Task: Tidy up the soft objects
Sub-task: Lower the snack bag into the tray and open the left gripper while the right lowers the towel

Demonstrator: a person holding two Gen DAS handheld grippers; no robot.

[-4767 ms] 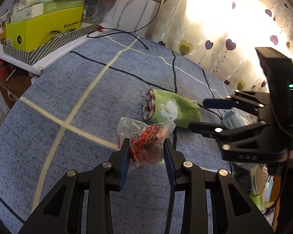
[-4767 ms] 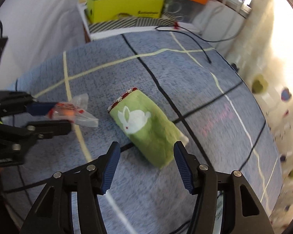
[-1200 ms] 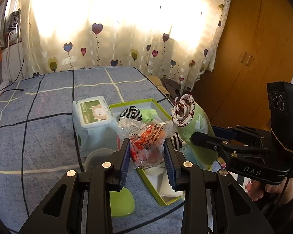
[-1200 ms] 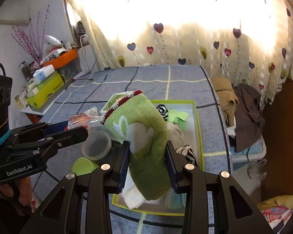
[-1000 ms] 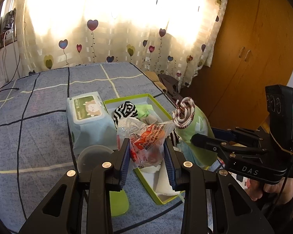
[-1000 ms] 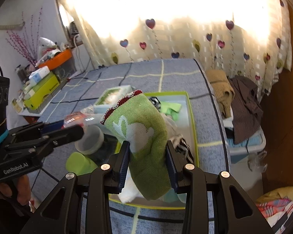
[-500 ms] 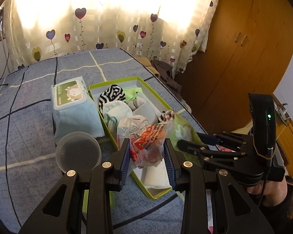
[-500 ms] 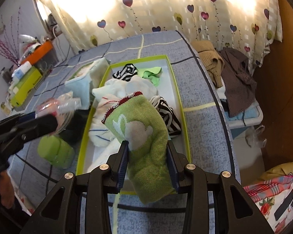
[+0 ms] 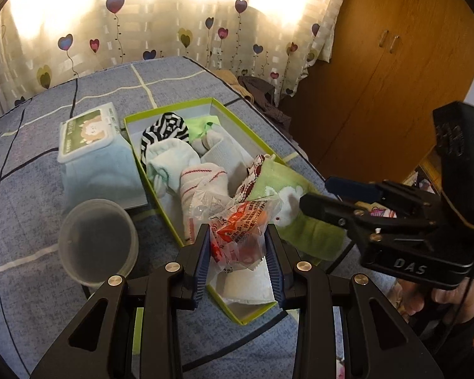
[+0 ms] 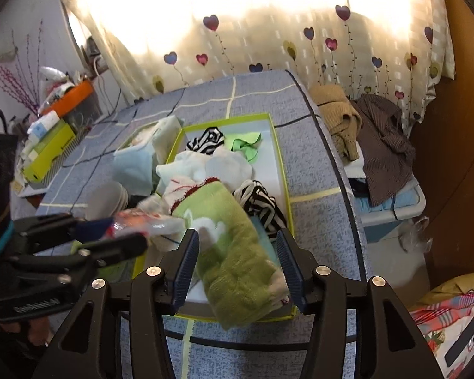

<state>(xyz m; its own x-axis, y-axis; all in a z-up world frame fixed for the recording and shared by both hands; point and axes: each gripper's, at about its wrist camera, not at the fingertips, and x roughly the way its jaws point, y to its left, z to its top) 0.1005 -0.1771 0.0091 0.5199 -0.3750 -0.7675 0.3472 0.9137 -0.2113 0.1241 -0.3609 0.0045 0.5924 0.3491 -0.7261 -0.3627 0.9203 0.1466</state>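
My left gripper [image 9: 238,243] is shut on a clear plastic packet [image 9: 240,227] with orange and red contents, just above the near end of the green-rimmed box [image 9: 148,183]. The box holds several socks and cloths. My right gripper [image 10: 237,249] hangs over the same end of the box [image 10: 282,164] and its jaws are opening. The green rabbit pouch [image 10: 233,246] lies between them on the box's contents, with the pads drawn off its sides. In the left wrist view the right gripper [image 9: 325,194] is at the right, beside the pouch [image 9: 287,208].
A pack of wet wipes [image 9: 91,145] and a clear round tub [image 9: 98,243] stand left of the box on the blue checked bedcover. Clothes [image 10: 363,132] are piled past the bed's right edge, by a wooden wardrobe [image 9: 395,63]. A yellow carton [image 10: 47,151] sits far left.
Both grippers have come down over the box. The right jaws have widened and the green pouch has sunk from upright to lying in the box. The left still grips the packet.
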